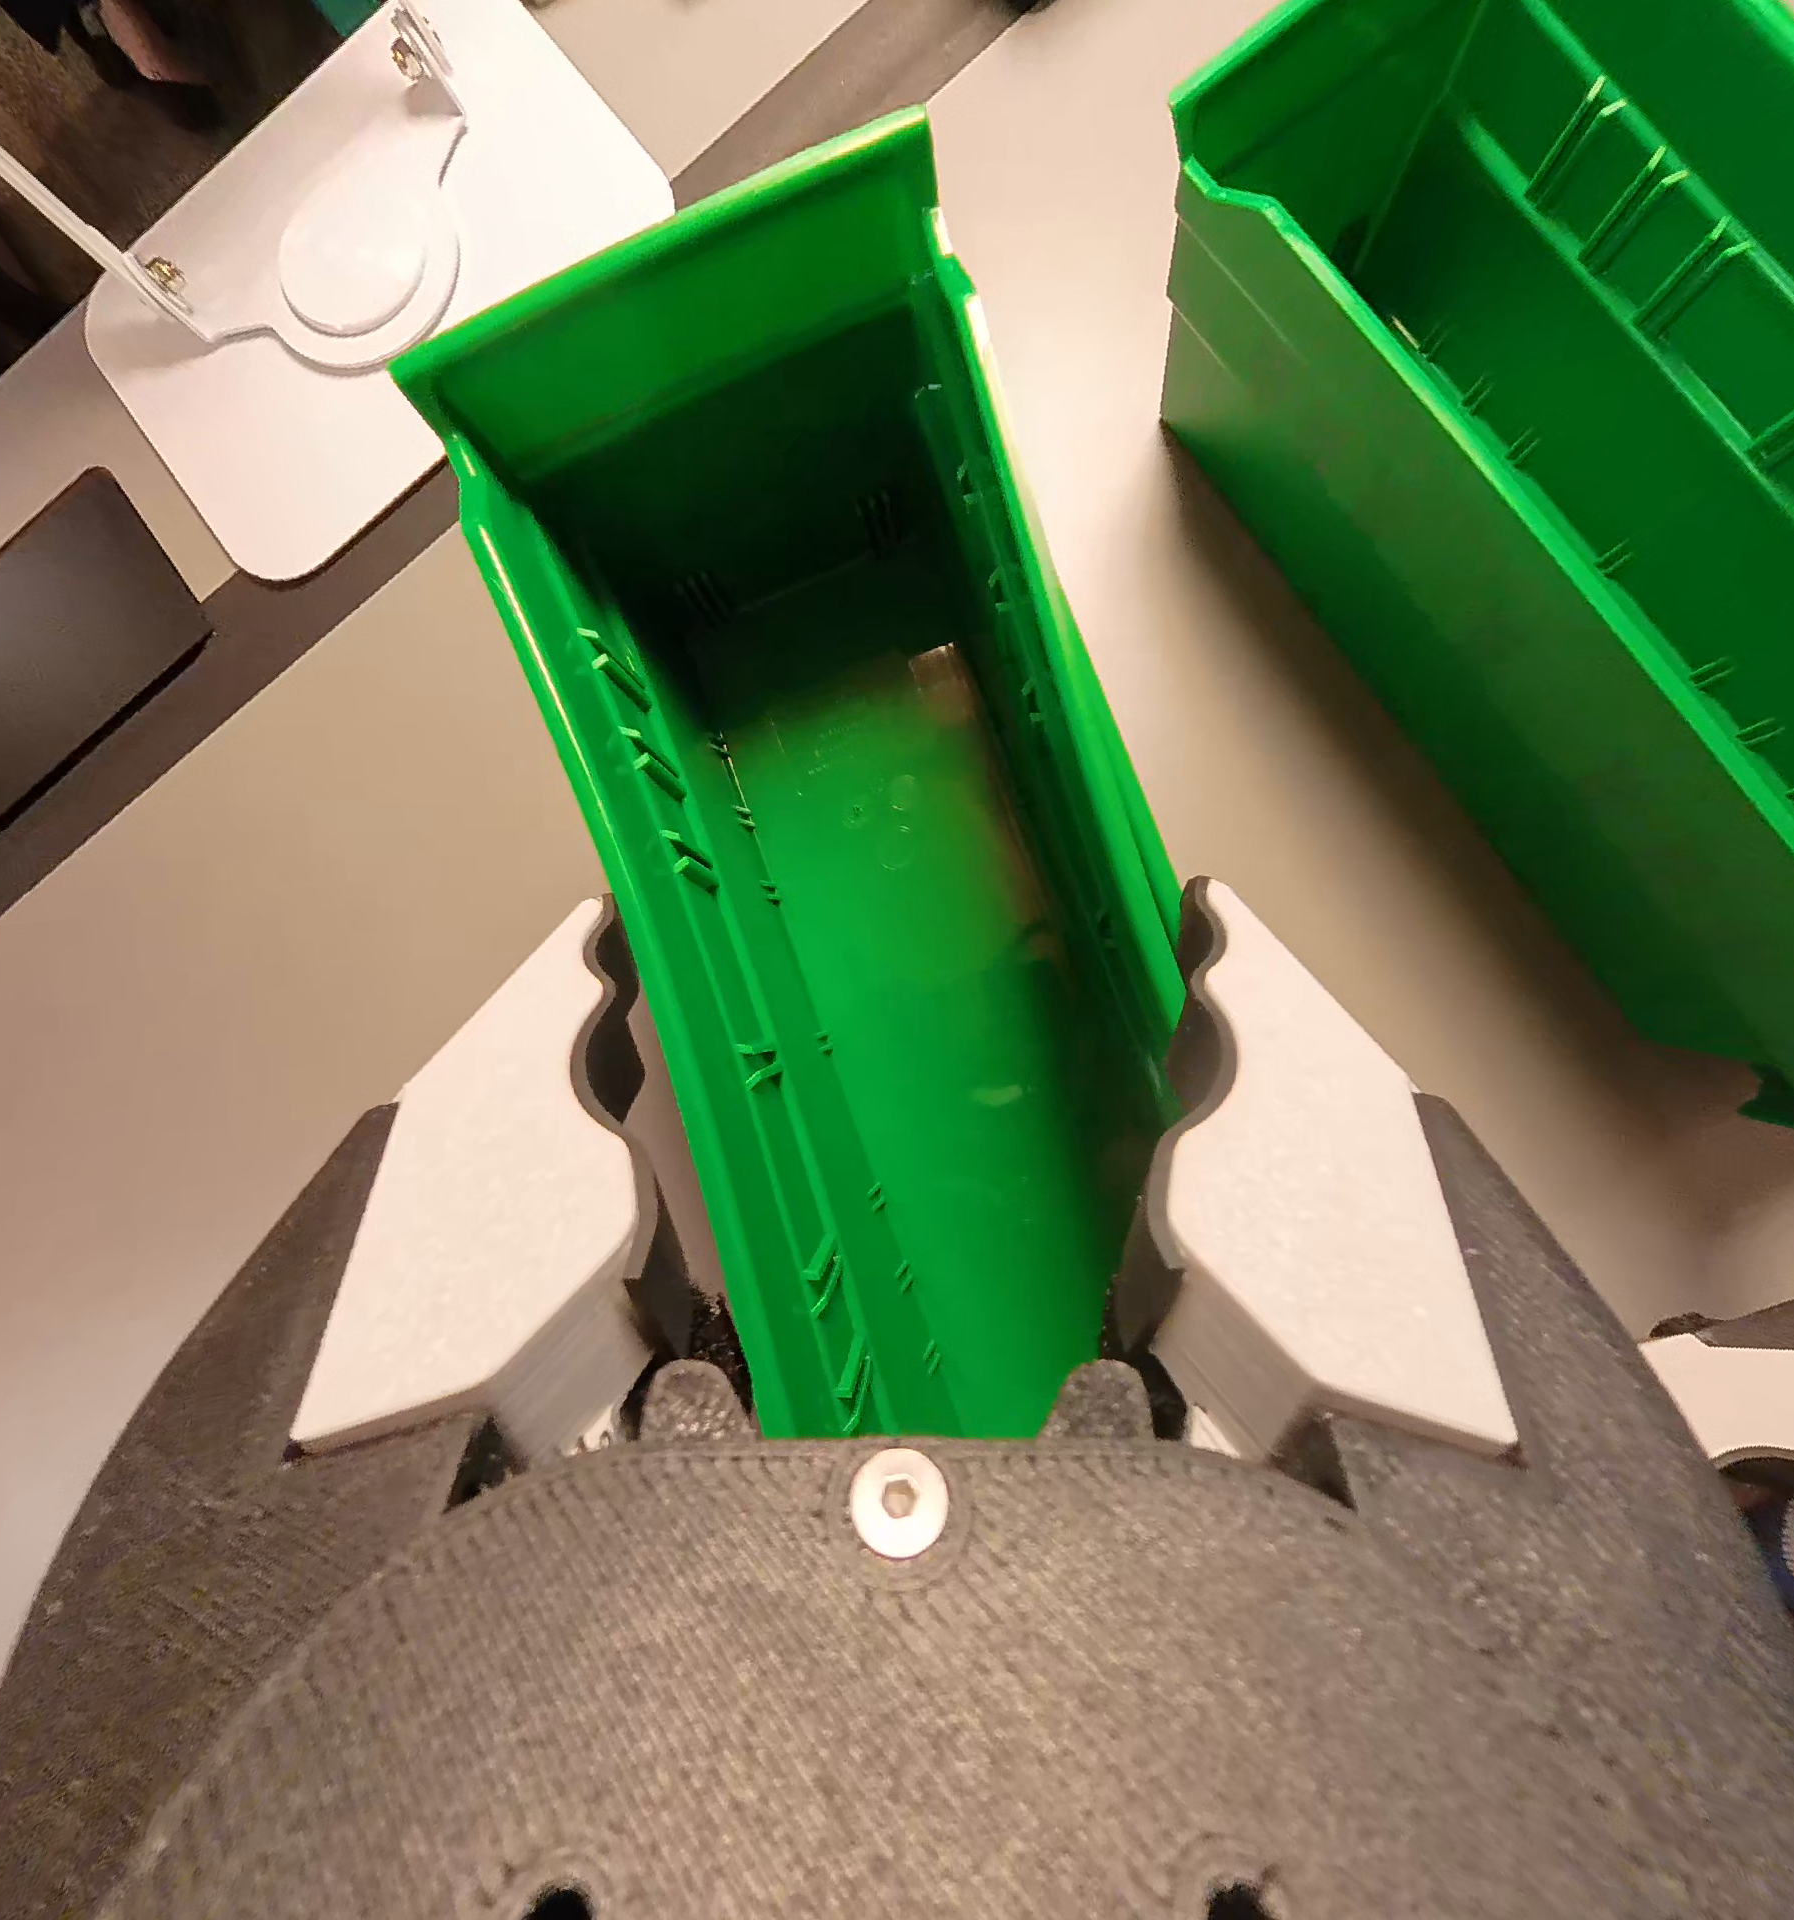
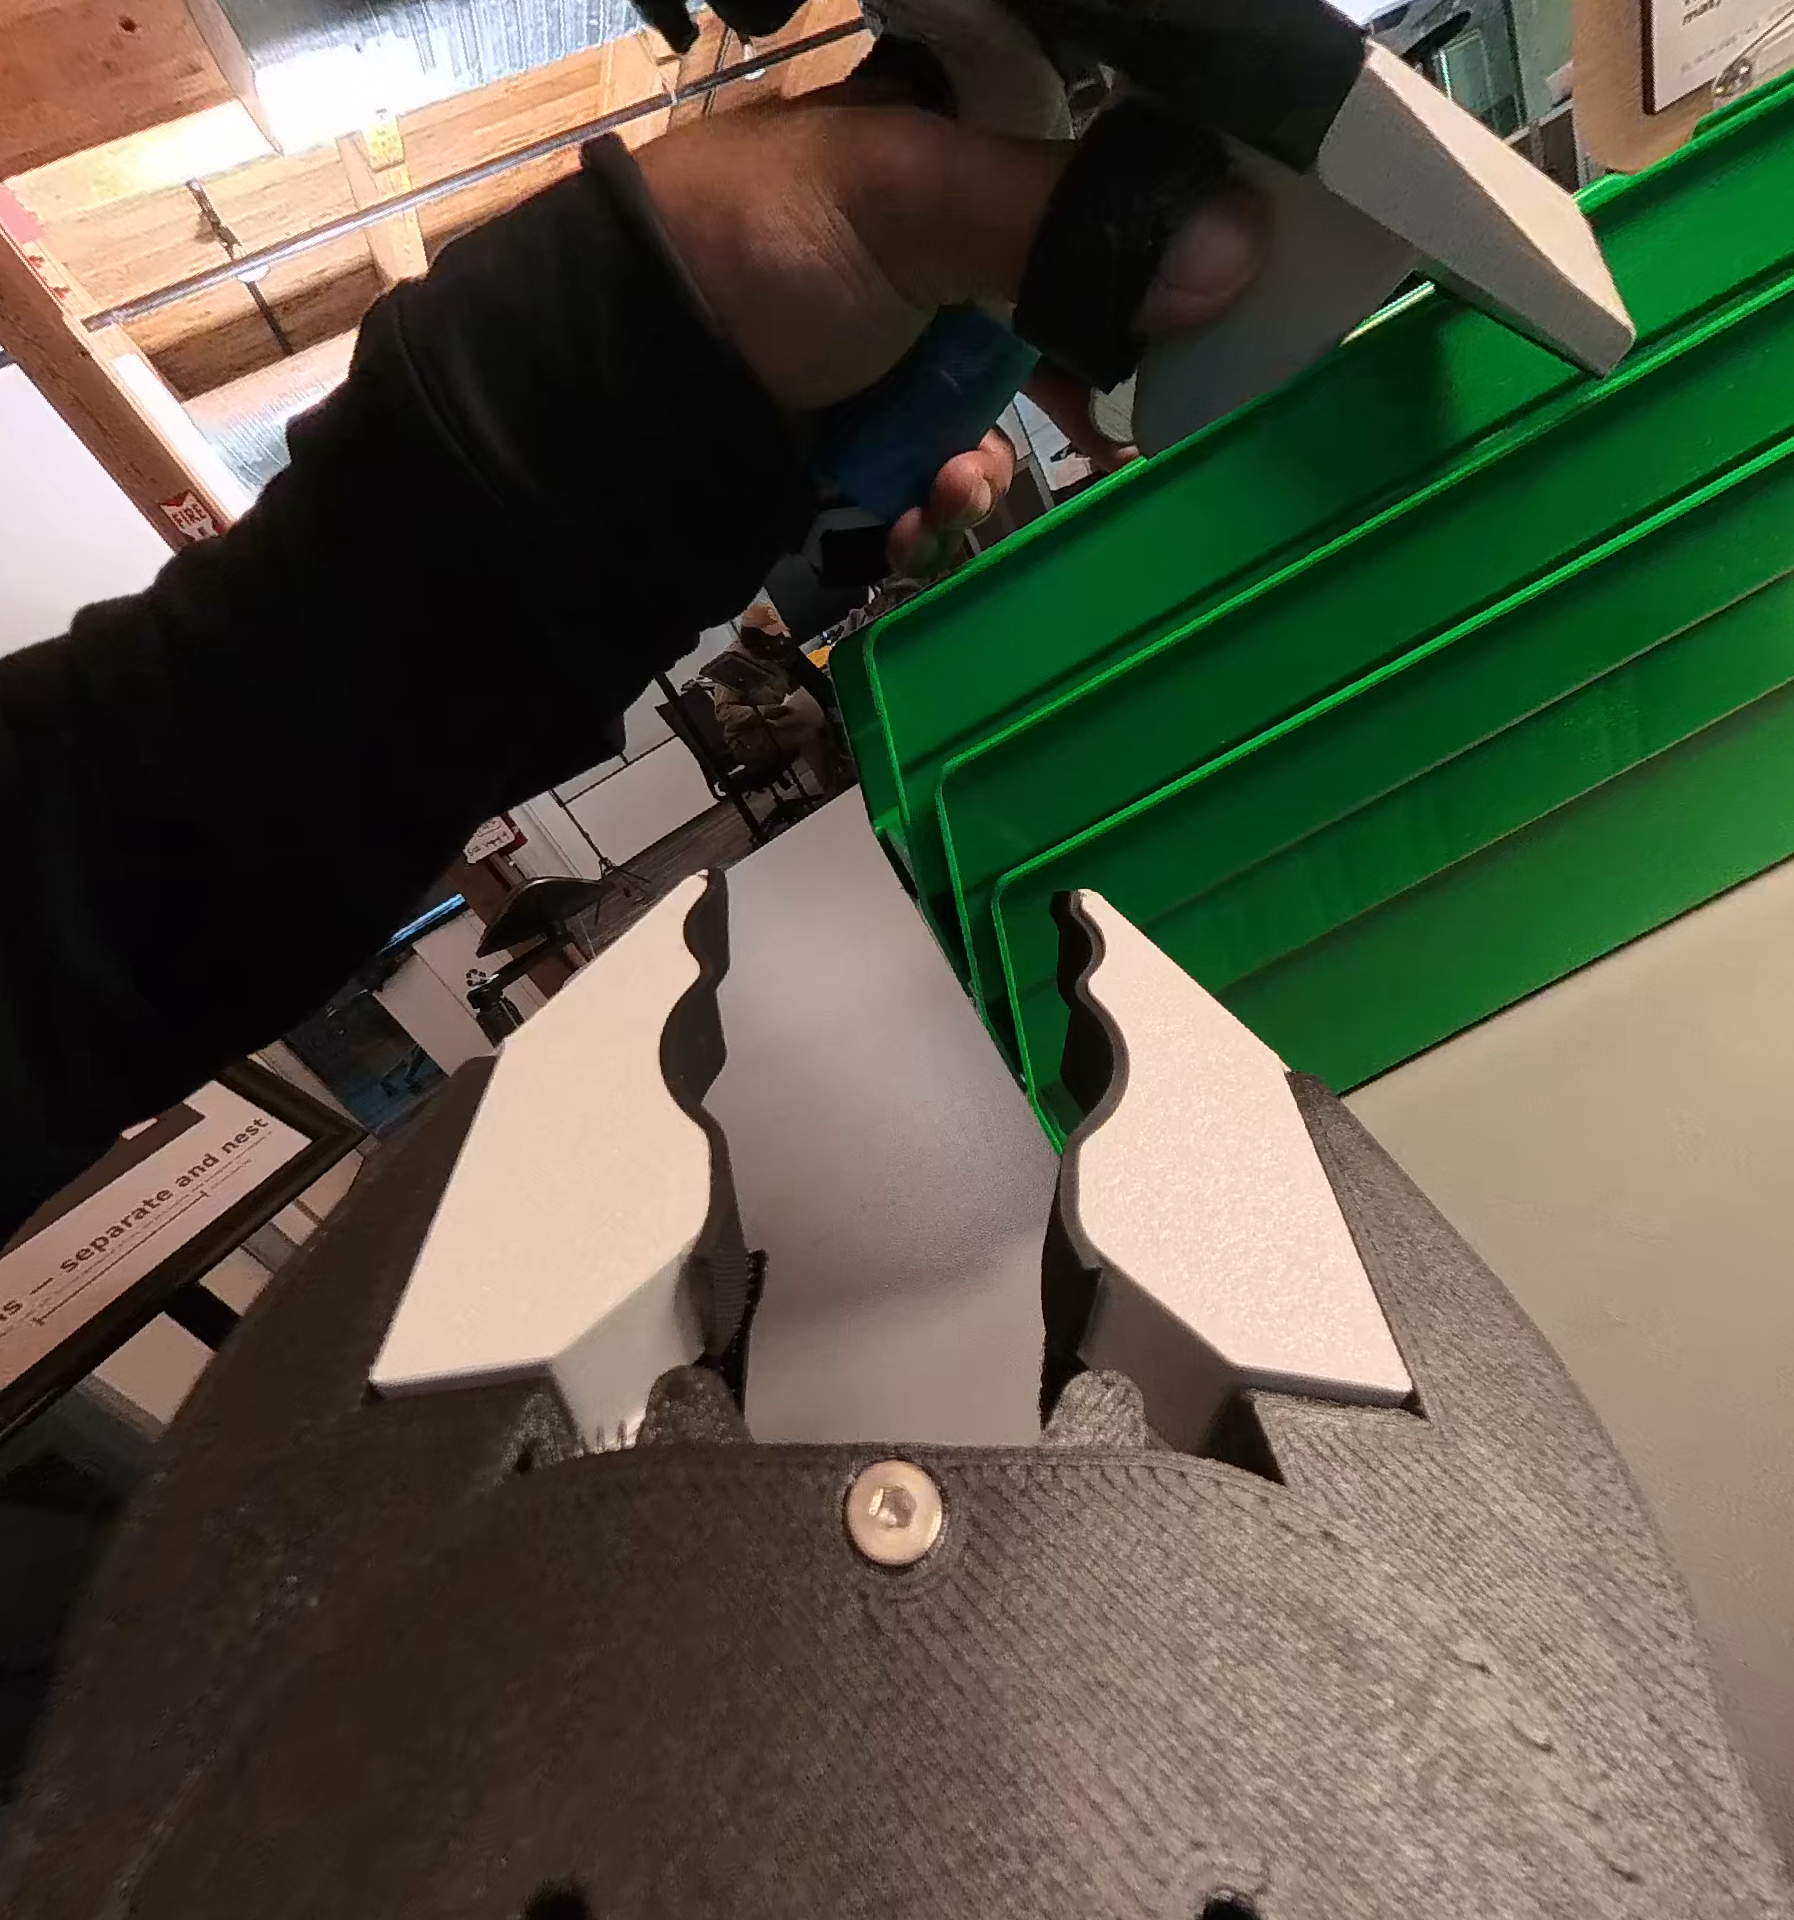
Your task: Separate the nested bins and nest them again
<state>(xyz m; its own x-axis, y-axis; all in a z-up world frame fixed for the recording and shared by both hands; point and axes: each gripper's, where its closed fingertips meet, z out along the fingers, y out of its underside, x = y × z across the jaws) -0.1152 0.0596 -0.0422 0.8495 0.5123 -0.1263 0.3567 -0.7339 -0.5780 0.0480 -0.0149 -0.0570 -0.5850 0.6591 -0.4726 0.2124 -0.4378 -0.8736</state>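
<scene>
On the beige table [image 1: 197, 935], two green bins stood well apart: the wide bin [image 1: 1558, 499] up to the right and the narrow bin [image 1: 851, 727] straight ahead of your left gripper [image 1: 893, 997]. The narrow bin's long axis ran directly away from that gripper, its open top facing the camera. Your left gripper straddled its near end, and both pads appeared to press on the outer side walls; I judged this a grip across the bin's width. Your right gripper [image 2: 888, 997] was spread, with nothing between its fingers, low on the table just beside the stepped end of a green bin. The left was therefore the working hand. Both bins were glossy, ribbed inside and empty.
</scene>
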